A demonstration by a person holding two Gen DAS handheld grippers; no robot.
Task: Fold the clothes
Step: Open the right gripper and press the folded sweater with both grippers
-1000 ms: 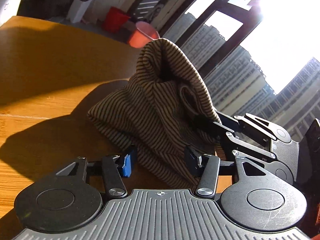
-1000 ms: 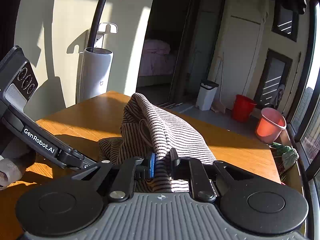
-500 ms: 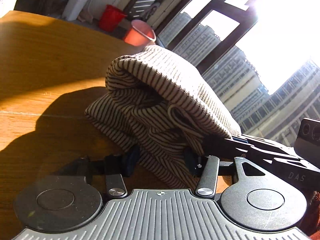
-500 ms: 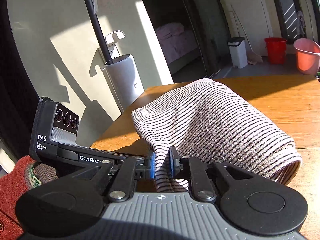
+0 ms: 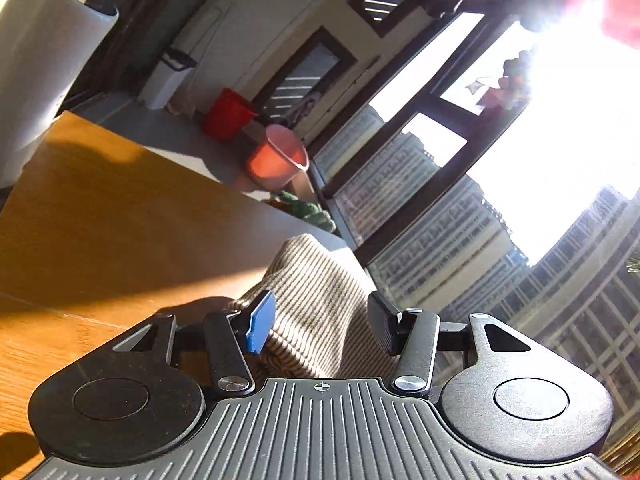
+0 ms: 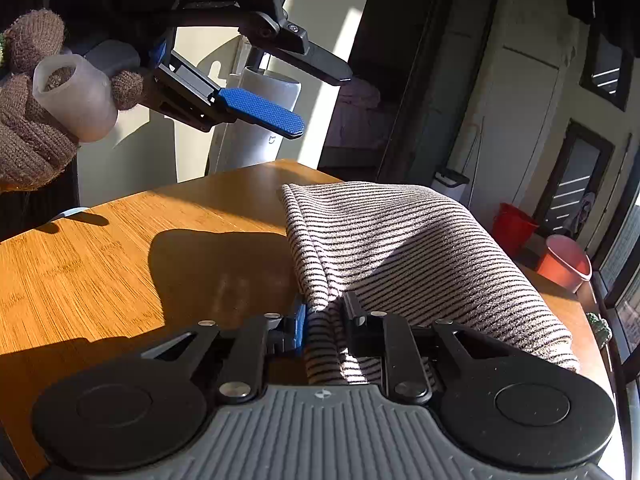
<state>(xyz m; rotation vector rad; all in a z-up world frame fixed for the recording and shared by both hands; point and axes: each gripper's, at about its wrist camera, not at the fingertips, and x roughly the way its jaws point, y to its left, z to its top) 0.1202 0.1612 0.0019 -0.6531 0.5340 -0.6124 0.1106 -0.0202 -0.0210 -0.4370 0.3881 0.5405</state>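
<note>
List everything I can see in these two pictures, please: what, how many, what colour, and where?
striped garment: one, cream with dark stripes, heaped on the table
table: one, orange-brown wood
buckets: two, red and pink, on the floor by the window
white bin: one, by the door
white cylinder: one, beyond the table
gloved hand: one, brown knit, upper left
left gripper: black with a blue pad, jaws opening, raised above the table
right gripper: black, jaws opening, garment edge between them
</note>
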